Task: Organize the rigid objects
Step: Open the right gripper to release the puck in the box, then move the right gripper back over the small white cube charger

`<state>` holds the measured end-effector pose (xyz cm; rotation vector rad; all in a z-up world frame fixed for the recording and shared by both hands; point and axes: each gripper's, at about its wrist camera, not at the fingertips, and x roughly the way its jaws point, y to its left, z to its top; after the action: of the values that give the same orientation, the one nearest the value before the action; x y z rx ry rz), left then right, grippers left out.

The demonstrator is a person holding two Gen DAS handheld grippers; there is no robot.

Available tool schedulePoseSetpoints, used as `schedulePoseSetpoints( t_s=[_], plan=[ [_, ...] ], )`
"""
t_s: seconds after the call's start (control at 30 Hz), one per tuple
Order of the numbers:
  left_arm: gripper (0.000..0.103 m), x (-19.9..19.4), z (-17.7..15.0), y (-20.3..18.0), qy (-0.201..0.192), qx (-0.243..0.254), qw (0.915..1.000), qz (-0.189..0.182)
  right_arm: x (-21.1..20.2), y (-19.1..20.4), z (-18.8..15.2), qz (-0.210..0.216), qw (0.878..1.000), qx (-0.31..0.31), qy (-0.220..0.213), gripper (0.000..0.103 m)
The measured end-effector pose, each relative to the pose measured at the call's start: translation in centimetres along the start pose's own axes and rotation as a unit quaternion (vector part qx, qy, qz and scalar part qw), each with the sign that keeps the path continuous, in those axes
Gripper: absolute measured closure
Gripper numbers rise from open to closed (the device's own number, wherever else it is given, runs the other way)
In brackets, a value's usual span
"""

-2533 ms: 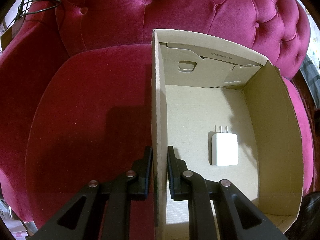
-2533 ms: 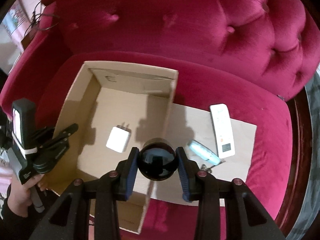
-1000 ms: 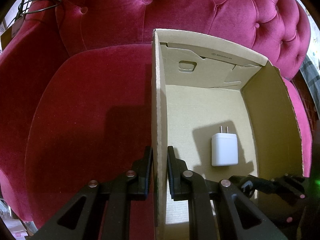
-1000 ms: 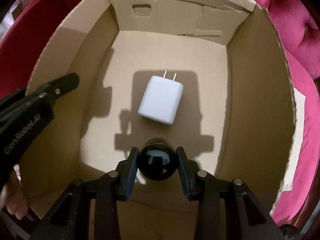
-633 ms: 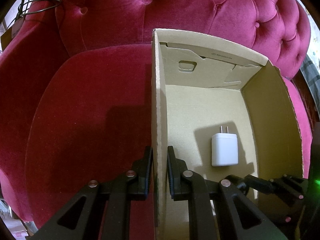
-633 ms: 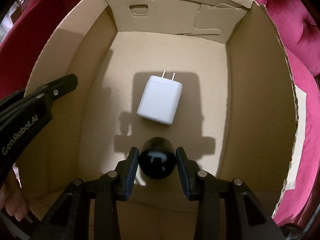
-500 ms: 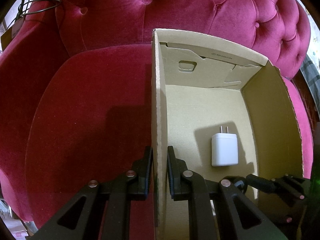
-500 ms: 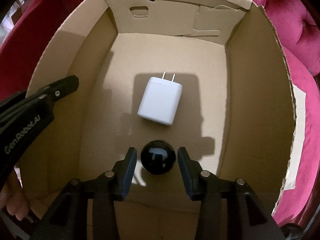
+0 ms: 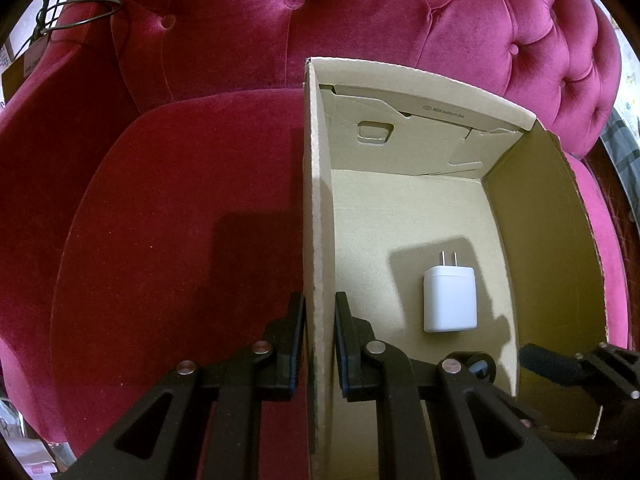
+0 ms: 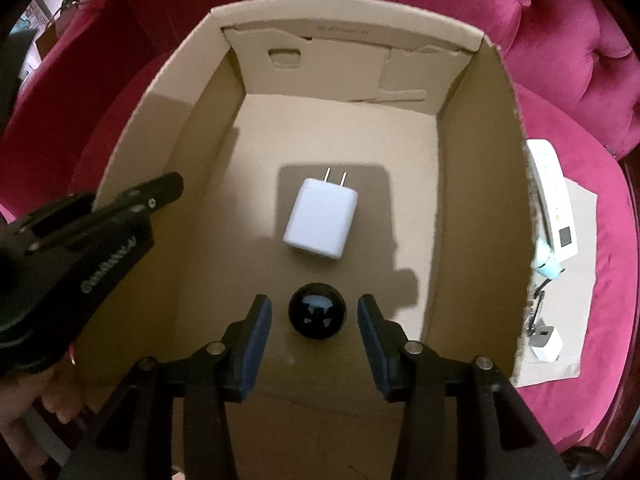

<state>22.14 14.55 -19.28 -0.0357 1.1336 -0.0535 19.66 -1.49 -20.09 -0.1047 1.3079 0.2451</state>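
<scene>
White charger [image 10: 320, 218] beside black ball [image 10: 316, 310], remote [image 10: 554, 216] outside box wall [image 10: 480, 200]

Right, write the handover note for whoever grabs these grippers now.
Left gripper: shut on the cardboard box side wall, steadying it on the pink sofa.
Right gripper: jaws opening, pads clear of the black ball, which sits on the box floor.
Done: white charger and ball are in the box.
Left: white remote, light blue item and small white adapter lie outside on the cardboard sheet.
</scene>
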Motion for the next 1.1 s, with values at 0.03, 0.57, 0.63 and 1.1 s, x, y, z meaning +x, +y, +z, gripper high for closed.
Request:
schedulePoseSetpoints(
  t_s=[0.03,0.57,0.63,1.1],
  plan=[
    [0.088,0.0,0.0,0.0,0.000,0.000,1.0000,0.000,-0.4,0.0,-0.1,-0.001,1.000,-0.001,-0.002,0.054],
    [0.088,0.0,0.0,0.0,0.000,0.000,1.0000,0.001,-6.8,-1.4,0.2,-0.035,0.998,0.001,-0.043,0.039],
    [0.088,0.0,0.0,0.0,0.000,0.000,1.0000,0.001,-7.1,-1.6,0.4,-0.040,0.998,0.001,-0.047,0.037],
    [0.088,0.0,0.2,0.1,0.000,0.000,1.0000,0.001,-9.8,-4.0,0.4,-0.062,0.995,0.022,-0.074,0.020]
  ],
)
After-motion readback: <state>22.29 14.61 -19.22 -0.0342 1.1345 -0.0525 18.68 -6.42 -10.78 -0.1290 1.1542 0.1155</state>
